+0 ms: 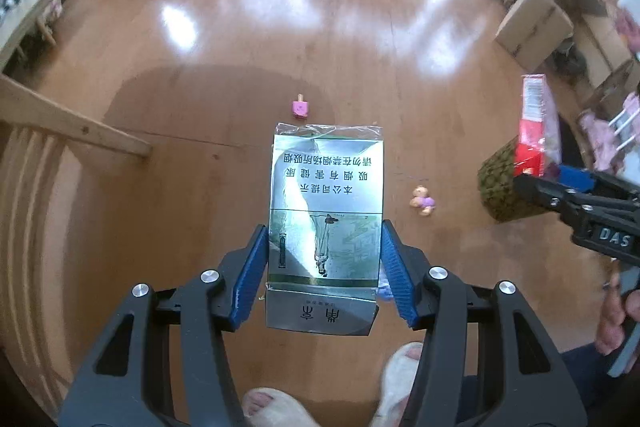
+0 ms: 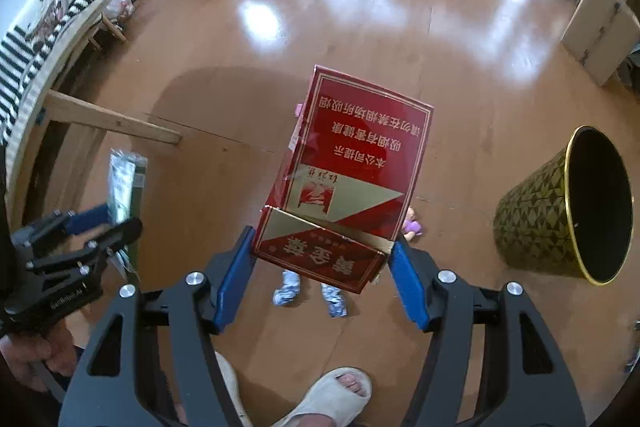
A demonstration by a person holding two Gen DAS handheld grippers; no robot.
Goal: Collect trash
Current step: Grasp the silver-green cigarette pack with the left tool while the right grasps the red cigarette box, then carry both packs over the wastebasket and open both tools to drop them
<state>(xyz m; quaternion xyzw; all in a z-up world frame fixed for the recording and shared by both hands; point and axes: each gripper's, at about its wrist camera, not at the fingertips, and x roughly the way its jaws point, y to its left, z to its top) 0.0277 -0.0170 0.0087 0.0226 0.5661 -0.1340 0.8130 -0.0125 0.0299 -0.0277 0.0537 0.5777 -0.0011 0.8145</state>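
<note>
With both jaws clamped, left gripper (image 1: 323, 263) on the silver cigarette pack (image 1: 326, 215), right gripper (image 2: 322, 259) on the red cigarette pack (image 2: 352, 163), I'd centre each over the gold patterned wastebasket (image 2: 532, 223) at frame right before releasing.

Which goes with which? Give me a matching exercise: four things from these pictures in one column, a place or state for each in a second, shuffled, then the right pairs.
Things
1. silver cigarette pack
2. red cigarette pack
3. gold-patterned bin
4. pink block

Places or states
A. stands on the floor, mouth open, nothing visible inside
B. clamped in the right gripper
C. lies small on the floor, beyond the held pack
D. clamped in the left gripper

Pairs: 1-D, 2-B, 3-A, 4-C
</note>
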